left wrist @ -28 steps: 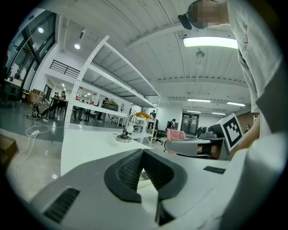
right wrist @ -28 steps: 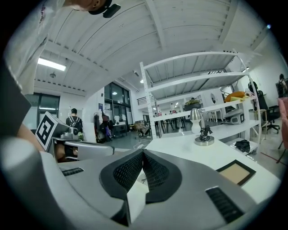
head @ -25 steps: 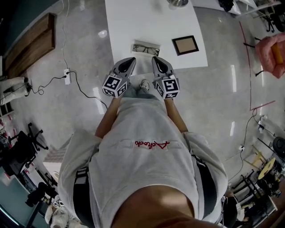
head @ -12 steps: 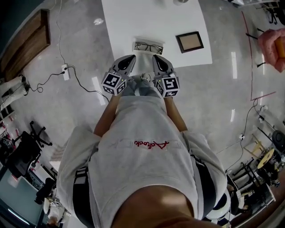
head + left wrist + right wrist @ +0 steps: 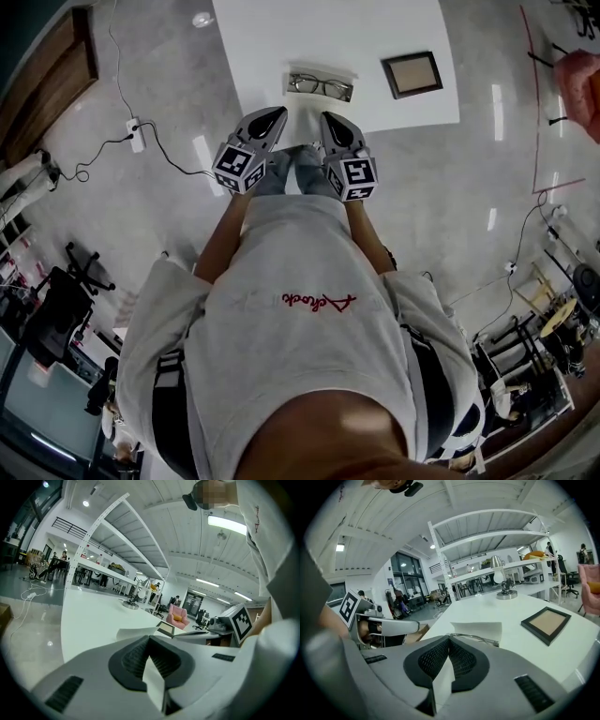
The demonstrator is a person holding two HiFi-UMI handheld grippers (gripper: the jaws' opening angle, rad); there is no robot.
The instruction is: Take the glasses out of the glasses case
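**Asker:** So what is around you?

**Me:** Biggest is the glossy grey floor (image 5: 141, 234), with a white power strip (image 5: 133, 135) lying on it off to my left. Ahead is a broad, smooth white tabletop (image 5: 272, 47), and beyond it a white shelf rack (image 5: 497, 535). To the right on the tabletop lies a square picture frame (image 5: 412, 74), dark-rimmed with a tan middle.

**Asker:** And the glasses?

**Me:** The glasses (image 5: 321, 86) are thin-rimmed with clear lenses. They lie unfolded on a pale flat rectangle (image 5: 302, 75) near the tabletop's near edge, left of the frame. I cannot tell if that rectangle is the case. Only bare tabletop lies between them and me.

**Asker:** Your jaws?

**Me:** My left gripper (image 5: 277, 112) and right gripper (image 5: 326, 118) sit side by side at the near edge. Both have their ribbed black pads pressed together, with nothing between them.
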